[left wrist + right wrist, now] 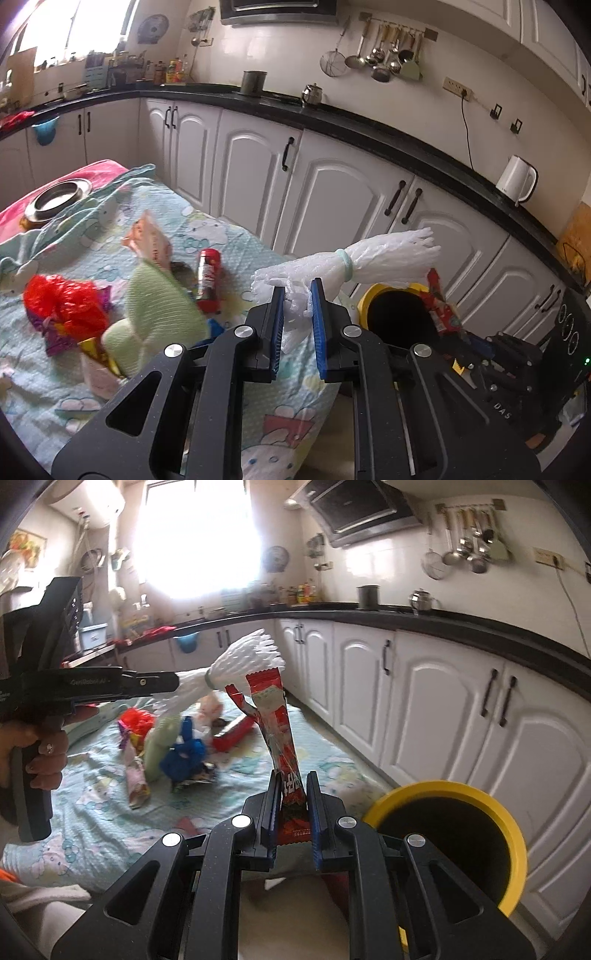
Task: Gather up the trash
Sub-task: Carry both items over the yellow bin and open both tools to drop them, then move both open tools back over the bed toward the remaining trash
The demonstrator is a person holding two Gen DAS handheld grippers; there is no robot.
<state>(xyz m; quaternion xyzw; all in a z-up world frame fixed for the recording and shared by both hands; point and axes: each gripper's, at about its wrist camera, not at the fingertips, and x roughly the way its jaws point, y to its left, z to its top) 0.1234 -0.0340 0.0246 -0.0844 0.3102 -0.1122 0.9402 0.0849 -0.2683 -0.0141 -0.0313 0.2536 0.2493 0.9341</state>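
The left gripper (pixel 297 295) is pinching a white plastic bundle (pixel 369 258), the right gripper (pixel 291 790) a red wrapper (pixel 275 716), both nearing the yellow bin (pixel 513 834) on the right, with litter (pixel 66 306) left on the table.

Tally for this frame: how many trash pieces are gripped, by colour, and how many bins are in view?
White gripped pieces: 1, white plastic bundle in the left gripper.
Red gripped pieces: 1, red wrapper in the right gripper.
Bins: 1, yellow-rimmed bin.
Total: 3.

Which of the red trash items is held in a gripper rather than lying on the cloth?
The long red wrapper, clamped upright in the right gripper; the red can lies on the cloth.
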